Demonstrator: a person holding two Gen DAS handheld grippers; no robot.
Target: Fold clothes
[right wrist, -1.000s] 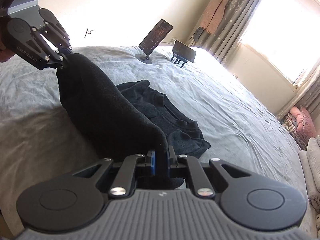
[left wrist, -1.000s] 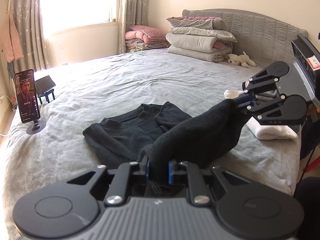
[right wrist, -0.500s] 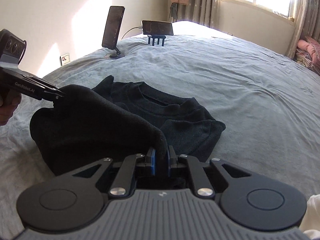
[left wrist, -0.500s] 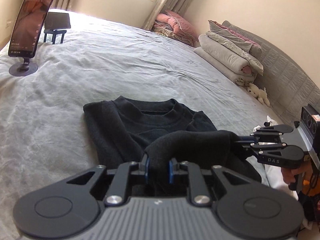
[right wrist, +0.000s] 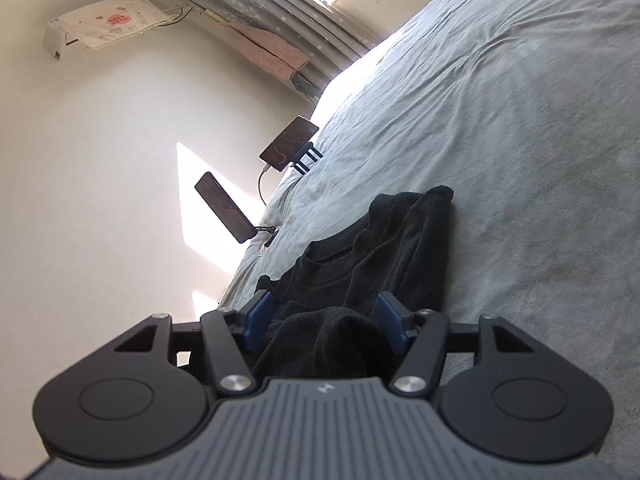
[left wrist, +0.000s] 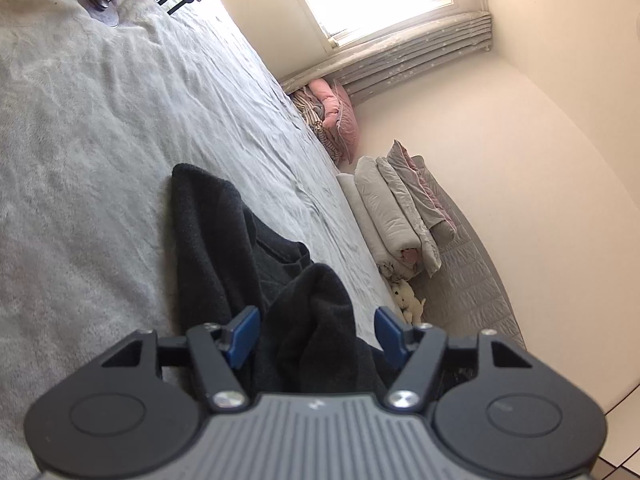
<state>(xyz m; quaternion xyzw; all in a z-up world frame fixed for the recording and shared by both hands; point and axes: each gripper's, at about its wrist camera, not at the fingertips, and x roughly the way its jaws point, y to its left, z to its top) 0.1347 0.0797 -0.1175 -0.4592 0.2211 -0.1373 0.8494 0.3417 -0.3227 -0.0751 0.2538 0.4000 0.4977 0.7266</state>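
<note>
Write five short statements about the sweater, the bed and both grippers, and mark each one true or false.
1. The black sweater lies on the grey bed. True.
2. The left gripper is clamped shut on the fabric. False: its jaws are opening, and the fabric bunched between them is unpinched.
3. The right gripper has sweater fabric between its fingers. True; its jaws are opening too.
4. The sweater is white. False: it is black.
5. Folded bedding is stacked at the headboard. True.
</note>
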